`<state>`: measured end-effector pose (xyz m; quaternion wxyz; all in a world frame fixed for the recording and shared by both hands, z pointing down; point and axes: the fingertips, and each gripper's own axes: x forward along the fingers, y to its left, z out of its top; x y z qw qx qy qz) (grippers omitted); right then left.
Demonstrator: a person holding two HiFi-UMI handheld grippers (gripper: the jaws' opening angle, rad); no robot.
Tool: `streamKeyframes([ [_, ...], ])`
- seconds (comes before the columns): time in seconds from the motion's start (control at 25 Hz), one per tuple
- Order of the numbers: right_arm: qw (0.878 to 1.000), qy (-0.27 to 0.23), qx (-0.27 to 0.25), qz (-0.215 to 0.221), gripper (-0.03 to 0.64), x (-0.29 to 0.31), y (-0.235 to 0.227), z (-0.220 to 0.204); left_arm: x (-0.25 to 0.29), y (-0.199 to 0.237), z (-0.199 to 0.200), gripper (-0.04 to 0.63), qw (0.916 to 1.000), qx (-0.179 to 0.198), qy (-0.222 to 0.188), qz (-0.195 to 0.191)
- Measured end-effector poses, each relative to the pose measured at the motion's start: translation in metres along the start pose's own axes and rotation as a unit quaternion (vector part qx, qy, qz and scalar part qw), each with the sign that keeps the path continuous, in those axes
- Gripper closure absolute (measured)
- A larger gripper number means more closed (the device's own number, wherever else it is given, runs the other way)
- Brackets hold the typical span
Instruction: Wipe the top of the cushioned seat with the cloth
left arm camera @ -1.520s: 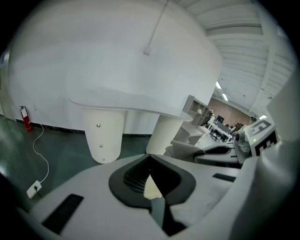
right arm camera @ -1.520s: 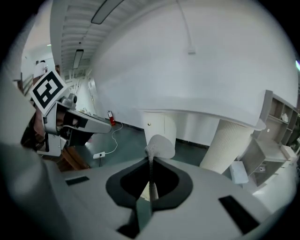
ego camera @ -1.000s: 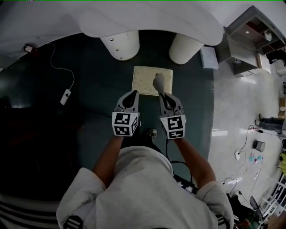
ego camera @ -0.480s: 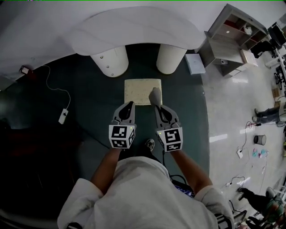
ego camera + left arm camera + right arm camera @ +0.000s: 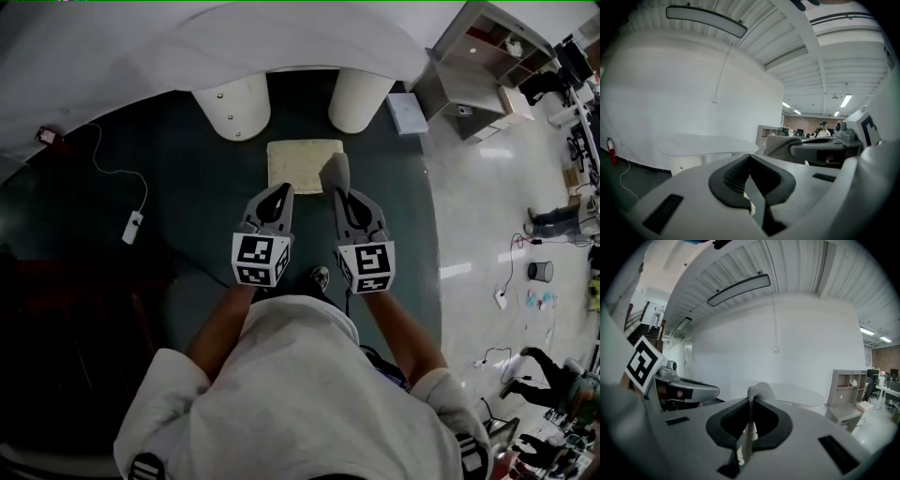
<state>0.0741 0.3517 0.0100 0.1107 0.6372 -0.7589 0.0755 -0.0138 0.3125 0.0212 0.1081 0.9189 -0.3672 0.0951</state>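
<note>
**Cloth pinched in R claw, at the seat's near-right corner**

Cloth (image 5: 334, 174) is grey and bunched, clamped in the R claw (image 5: 343, 195). In the right gripper view the claw's pads squeeze it and a tuft pokes up past the tips. From the head view the cloth overlaps the near-right corner of the cushioned seat (image 5: 302, 161). Touching the top or just above it? Can't tell. The seat is a cream square on the dark green rug (image 5: 187, 178), dead ahead of the person.

L claw (image 5: 282, 191) is pressed together w/ nothing in it, tips just short of the seat's near-left corner. The two claws sit side by side, apart, along the near edge.

Room to move: the seat's L side opens onto a wide stretch of rug. On the R side there's a strip of rug, then pale floor (image 5: 469, 234). The far edge is tighter. A left leg (image 5: 232, 105) and a right leg (image 5: 360, 98), both fat white cylinders, stand just beyond it under the white bench (image 5: 281, 47). There's one off each far corner, w/ the gap between them in line w/ the seat. Near side: the person's shoe (image 5: 320, 277) shows between the forearms.

Further out:
- A flat white box (image 5: 406, 112) lies beside the right leg.
- A white cable (image 5: 132, 227) w/ a small block on it trails over the rug, well to the L.
- A grey shelf unit (image 5: 478, 56) stands top R on the pale floor.
- Another person (image 5: 553, 220) is at the far R edge.
</note>
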Motion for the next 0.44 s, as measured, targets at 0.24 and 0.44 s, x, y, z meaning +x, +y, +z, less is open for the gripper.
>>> streamKeyframes([
  [0.24,1.0,0.001,-0.012,0.005,0.603,-0.005,0.025,0.01,-0.018,0.01,0.0,0.581,1.0,0.001,-0.004,-0.006],
  [0.44,1.0,0.002,-0.029,0.009,0.603,0.001,0.046,0.005,-0.028,0.029,-0.013,0.581,0.9999,-0.01,-0.007,-0.001],
])
